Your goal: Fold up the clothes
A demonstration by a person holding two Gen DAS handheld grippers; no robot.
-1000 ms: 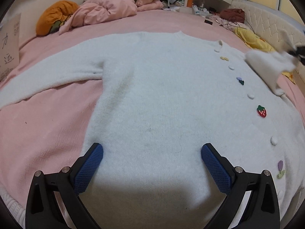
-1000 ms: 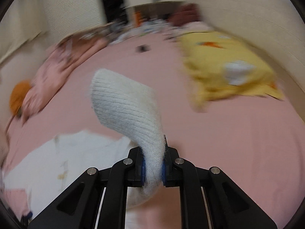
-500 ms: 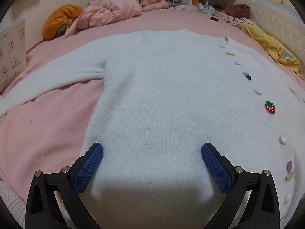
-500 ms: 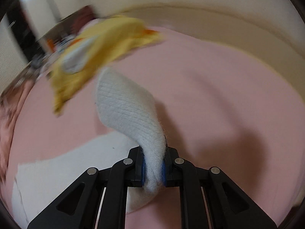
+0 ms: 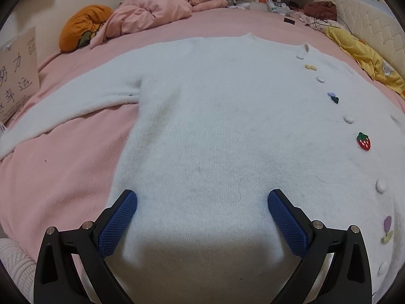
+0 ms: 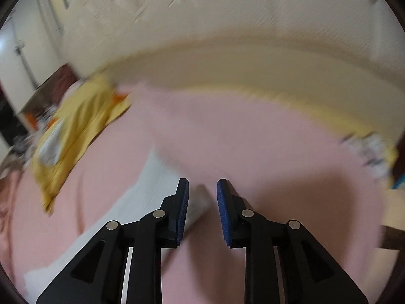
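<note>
Cardigan (image 5: 215, 131): white, fuzzy knit, spread flat on the pink bed (image 5: 63, 177), front up. One sleeve (image 5: 76, 106) runs out straight from the body toward the cardboard sign (image 5: 17, 76). Placket has round white buttons (image 5: 348, 119) w/ small appliqués between them: yellow, purple/green, a red strawberry (image 5: 364, 140), a purple tulip near the hem. Faint greyish marks + a few loose hairs on the nap.

Left tongs (image 5: 202, 202): wide apart, nothing between the blue cross-hatched pads (image 5: 119, 223); they sit over the cardigan's hem area, contact w/ the knit can't be told.

Right tongs (image 6: 202, 187): narrow gap, have just been opening. Other sleeve (image 6: 157, 192), ribbed white knit, lies flat on the sheet under and left of the tips; the cuff end shows through the gap but the pads (image 6: 224, 207) aren't pressing it. View is motion-blurred.

Beyond the cardigan's collar: crumpled pink duvet (image 5: 152, 12), orange plush (image 5: 83, 25) beside it. On the placket side: yellow printed blanket (image 5: 367, 55) against the cream quilted headboard (image 5: 367, 33).
</note>
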